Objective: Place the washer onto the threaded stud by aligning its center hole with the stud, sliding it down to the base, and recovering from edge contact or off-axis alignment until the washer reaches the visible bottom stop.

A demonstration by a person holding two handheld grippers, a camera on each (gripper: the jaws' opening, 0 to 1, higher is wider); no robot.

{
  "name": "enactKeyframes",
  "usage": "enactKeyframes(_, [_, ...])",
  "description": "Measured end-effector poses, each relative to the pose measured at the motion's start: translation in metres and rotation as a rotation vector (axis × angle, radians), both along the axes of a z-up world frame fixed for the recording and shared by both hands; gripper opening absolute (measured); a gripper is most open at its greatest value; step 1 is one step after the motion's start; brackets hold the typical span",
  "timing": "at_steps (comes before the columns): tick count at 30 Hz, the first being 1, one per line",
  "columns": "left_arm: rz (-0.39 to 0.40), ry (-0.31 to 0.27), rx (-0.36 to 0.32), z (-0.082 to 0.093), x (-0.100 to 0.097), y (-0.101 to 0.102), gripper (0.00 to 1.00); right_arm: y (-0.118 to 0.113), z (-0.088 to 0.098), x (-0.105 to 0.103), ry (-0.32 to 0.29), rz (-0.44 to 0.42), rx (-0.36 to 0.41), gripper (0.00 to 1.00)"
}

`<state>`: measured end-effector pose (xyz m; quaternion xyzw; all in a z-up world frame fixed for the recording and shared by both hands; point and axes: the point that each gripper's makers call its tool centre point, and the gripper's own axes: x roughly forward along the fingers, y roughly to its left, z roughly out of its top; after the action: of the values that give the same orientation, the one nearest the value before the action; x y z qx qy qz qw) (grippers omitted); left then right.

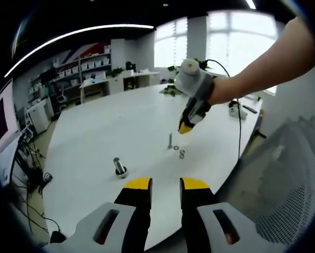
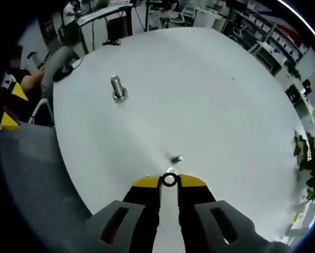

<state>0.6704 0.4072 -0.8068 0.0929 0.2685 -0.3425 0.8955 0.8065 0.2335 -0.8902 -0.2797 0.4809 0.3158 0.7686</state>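
- Right gripper view is showing the right gripper [image 2: 169, 182] reaching out over a large white round table [image 2: 210, 95], its yellow-tipped jaws drawn nearly together, with just a thin gap left.
- A small metal washer [image 2: 169, 179] is sitting in that gap at the tips, its centre hole facing the camera; the jaws are appearing to pinch it by its rim.
- Just beyond the tips, a small metal piece [image 2: 176, 158] is lying on the table; it is too small to tell whether it is a nut or a stud seen from above.
- Farther out and to the left, a thick metal bolt [image 2: 117, 87] is standing upright on the table, well apart from the washer.
- Left gripper view is looking along the left gripper [image 1: 166, 184], which is hanging near the table's near edge with its jaws a little apart and nothing between them.
- Across the table [image 1: 120, 121], the right gripper [image 1: 185, 128] is coming in from the right, held by a person's bare arm [image 1: 252, 74], with its yellow tips pointing down.
- Just below those tips, the thin threaded stud [image 1: 170, 140] is standing upright, with two small rings [image 1: 179, 151] lying on the table just to its right.
- The thick bolt [image 1: 119, 166] is standing to the left, nearer the left gripper.
- A grey mesh chair [image 1: 289, 179] is sitting at the right, beside the table.
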Motion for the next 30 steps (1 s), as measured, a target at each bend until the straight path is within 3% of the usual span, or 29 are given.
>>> enactKeyframes(11, [0.057, 0.007, 0.079, -0.008, 0.003, 0.011, 0.19, 0.002, -0.013, 0.021, 0.022, 0.108, 0.012, 0.13])
enactKeyframes(23, [0.072, 0.015, 0.136, -0.015, 0.004, 0.016, 0.19, 0.011, -0.020, 0.030, 0.055, 0.138, 0.057, 0.14])
enactKeyframes(30, [0.085, 0.017, 0.142, -0.015, 0.006, 0.019, 0.19, 0.010, -0.020, 0.031, 0.065, 0.167, 0.033, 0.14])
